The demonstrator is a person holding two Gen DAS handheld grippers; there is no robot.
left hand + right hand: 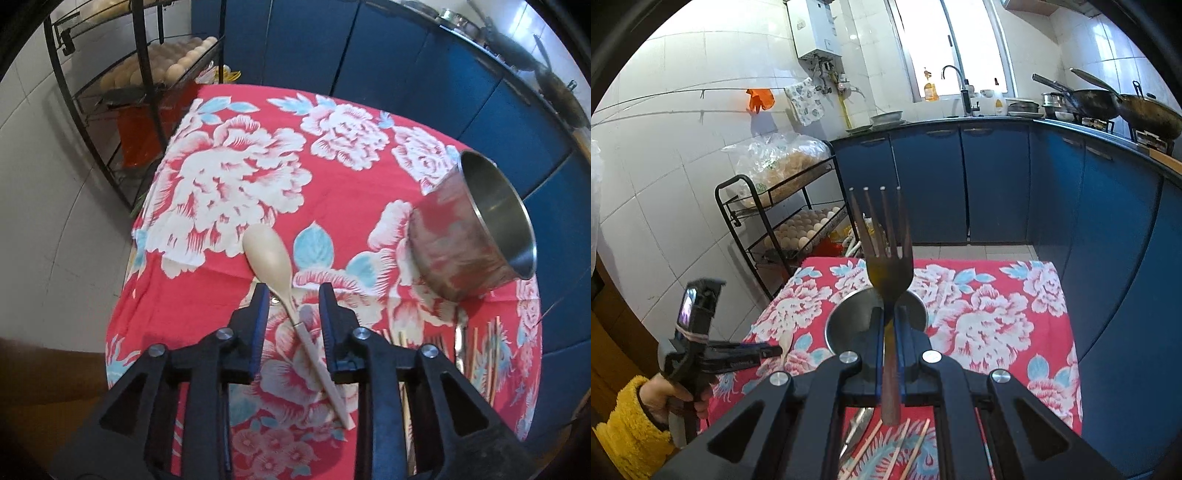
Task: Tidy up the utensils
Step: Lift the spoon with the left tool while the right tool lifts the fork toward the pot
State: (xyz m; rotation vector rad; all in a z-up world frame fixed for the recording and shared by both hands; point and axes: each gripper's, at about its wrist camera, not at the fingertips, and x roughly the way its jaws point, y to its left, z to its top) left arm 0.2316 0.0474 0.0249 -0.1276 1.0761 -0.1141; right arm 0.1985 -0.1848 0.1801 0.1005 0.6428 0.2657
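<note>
Utensils lie spread on a desk (207,299) draped in a red cloth with big white flowers. One cream spoon (273,258) rests flat on the cloth, bowl away from the left wrist camera, its handle running back toward the camera. The left tool (293,295) hangs over that handle with its jaws parted to a narrow gap, one finger on either side and neither pad pressing the spoon. One steel cup (476,236) stands to the right of the spoon, well apart from it, with its mouth open to the camera.

One dark fork (888,258) is clamped by its handle in the right tool (889,317), whose jaws are closed tight on it; the four tines point up and away, above the cup seen behind them. Under this tool, at the near edge of the desk, one metal knife (857,424) lies beside at least four thin wooden chopsticks (899,446); part of that group is hidden by the tool, so the full count cannot be told.

In the right wrist view a hand (677,402) in a fuzzy yellow sleeve (629,432) grips the handle of the left tool at the left edge of the desk. A black wire rack (783,214) behind the desk carries trays of eggs, too many and too blurred to count. Two woks (1119,101) sit on the stove. No writing can be read anywhere.
</note>
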